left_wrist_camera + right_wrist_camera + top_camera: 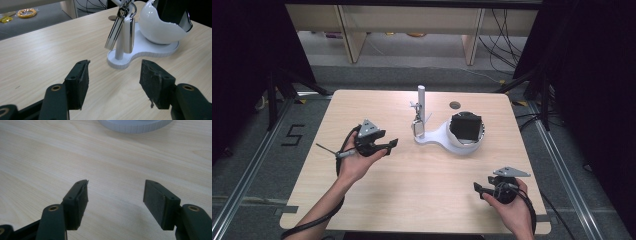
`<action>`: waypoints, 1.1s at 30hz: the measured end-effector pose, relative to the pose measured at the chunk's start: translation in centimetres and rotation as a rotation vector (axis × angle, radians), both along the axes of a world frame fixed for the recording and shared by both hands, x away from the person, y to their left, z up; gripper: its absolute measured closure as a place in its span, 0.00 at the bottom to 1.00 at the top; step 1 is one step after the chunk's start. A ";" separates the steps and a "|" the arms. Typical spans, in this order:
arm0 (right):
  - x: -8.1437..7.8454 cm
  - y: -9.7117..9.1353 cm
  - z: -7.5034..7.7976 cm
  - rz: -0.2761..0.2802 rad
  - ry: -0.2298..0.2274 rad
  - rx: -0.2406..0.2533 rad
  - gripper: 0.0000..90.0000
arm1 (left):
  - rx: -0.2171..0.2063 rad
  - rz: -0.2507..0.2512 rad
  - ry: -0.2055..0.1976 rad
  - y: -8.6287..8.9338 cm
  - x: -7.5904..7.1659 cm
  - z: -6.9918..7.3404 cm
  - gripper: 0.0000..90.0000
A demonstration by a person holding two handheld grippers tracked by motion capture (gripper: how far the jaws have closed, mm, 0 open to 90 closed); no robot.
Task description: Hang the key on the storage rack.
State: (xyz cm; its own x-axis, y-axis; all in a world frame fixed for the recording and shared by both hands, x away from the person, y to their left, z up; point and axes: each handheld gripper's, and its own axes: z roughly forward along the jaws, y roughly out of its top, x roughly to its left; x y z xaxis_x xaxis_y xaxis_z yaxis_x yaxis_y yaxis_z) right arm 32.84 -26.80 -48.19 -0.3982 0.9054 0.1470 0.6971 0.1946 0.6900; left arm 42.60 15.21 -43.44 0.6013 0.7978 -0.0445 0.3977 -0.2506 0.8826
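Observation:
A white stand (432,137) with an upright post (421,97) sits at the table's far middle. A bunch of metal key tags (417,126) hangs from the post. The stand's round white bowl (457,142) holds a black object (465,126). My left gripper (391,145) is left of the stand, open, pointing at it, nothing between its pads. In the left gripper view the key tags (123,30) and bowl (157,27) lie just beyond the left gripper (115,75). My right gripper (477,189) rests open near the front right edge; in its own view the right gripper (116,195) frames bare wood.
The light wooden table (412,175) has a small round hole (455,105) behind the stand. Beyond the table stand pale furniture legs (353,42), with cables (504,40) on the floor. Dark curtains flank both sides. A yellow ring (26,12) lies on the floor.

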 end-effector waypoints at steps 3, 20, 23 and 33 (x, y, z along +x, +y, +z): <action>0.3 -0.2 -0.2 0.027 -0.022 -0.004 0.42 | -0.003 0.016 0.000 1.3 -0.7 -0.4 0.44; 0.3 0.1 -0.4 0.038 -0.014 -0.009 0.41 | -0.060 0.101 0.033 5.4 -5.9 -6.0 0.40; 0.3 0.2 -0.4 0.036 -0.016 -0.012 0.41 | -0.085 0.112 0.018 5.8 -6.5 -6.9 0.40; 0.2 0.3 -0.5 0.033 -0.034 0.005 0.41 | -0.116 0.146 -0.118 7.3 -7.4 -8.4 0.44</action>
